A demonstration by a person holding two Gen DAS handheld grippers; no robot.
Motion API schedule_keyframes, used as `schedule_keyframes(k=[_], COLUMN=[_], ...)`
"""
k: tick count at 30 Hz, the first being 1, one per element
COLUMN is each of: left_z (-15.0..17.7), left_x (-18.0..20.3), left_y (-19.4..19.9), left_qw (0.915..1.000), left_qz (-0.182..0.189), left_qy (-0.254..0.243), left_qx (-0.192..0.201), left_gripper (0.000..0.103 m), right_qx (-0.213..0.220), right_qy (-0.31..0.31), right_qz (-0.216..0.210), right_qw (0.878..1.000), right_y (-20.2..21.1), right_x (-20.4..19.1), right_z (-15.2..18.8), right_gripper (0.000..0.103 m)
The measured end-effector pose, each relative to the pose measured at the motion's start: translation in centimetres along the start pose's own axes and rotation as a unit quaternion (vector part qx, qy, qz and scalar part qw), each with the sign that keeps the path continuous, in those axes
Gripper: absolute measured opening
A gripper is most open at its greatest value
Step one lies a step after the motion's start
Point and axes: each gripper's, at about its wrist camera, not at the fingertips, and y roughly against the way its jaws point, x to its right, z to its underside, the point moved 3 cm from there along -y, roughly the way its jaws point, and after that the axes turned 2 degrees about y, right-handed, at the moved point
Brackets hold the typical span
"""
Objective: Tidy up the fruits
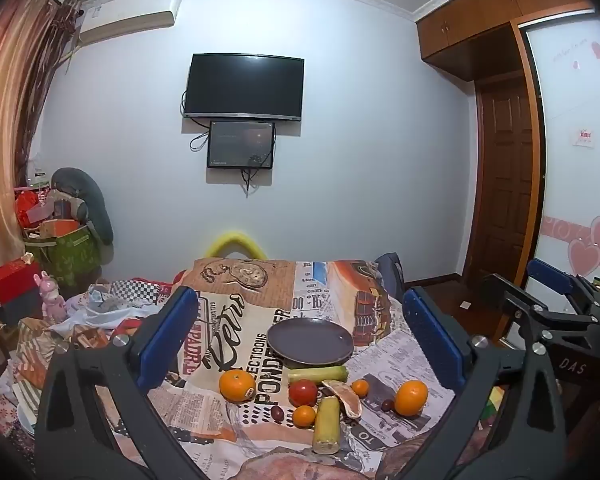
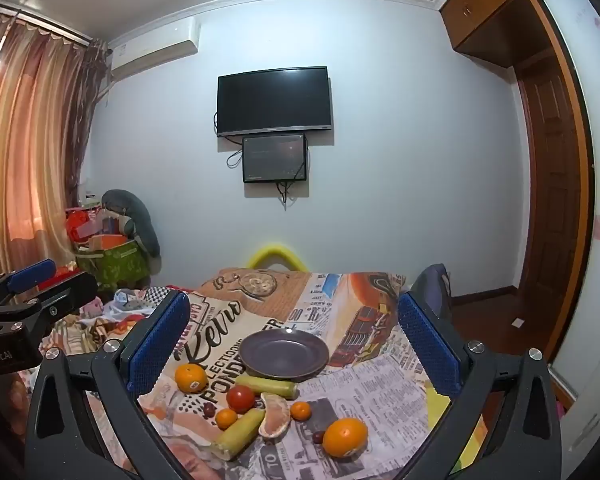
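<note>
A dark empty plate [image 1: 310, 340] [image 2: 284, 354] sits on a table covered with a printed cloth. In front of it lie two big oranges [image 1: 237, 385] [image 1: 411, 397], a red tomato [image 1: 302, 392], two small tangerines [image 1: 304, 416] [image 1: 360, 387], two corn pieces [image 1: 327, 424] [image 1: 318, 374], a grapefruit wedge [image 1: 346, 397] and two dark dates [image 1: 277, 412]. My left gripper [image 1: 300, 344] is open and empty, held above and behind the fruit. My right gripper [image 2: 292, 344] is open and empty too. Each gripper shows at the edge of the other's view.
Clothes, boxes and a pink toy [image 1: 52, 300] clutter the left side. A TV [image 1: 244, 86] hangs on the far wall. A wooden door [image 1: 504, 184] and wardrobe stand at the right. The printed cloth [image 2: 380, 376] drapes over the table's edges.
</note>
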Motion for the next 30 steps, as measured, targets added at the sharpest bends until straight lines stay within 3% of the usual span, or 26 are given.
schedule_keyframes(k=[30], left_z=[0.26], left_x=[0.34], left_y=[-0.18], left_qw=[0.9999], left_qz=[0.014], left_qy=[-0.001], left_qx=[-0.004], left_gripper=[0.103], right_qx=[0.000], right_qy=[-0.009], right_qz=[0.002], right_qw=[1.000], right_y=[0.29], right_x=[0.38], right_z=[0.02], right_gripper=[0.103])
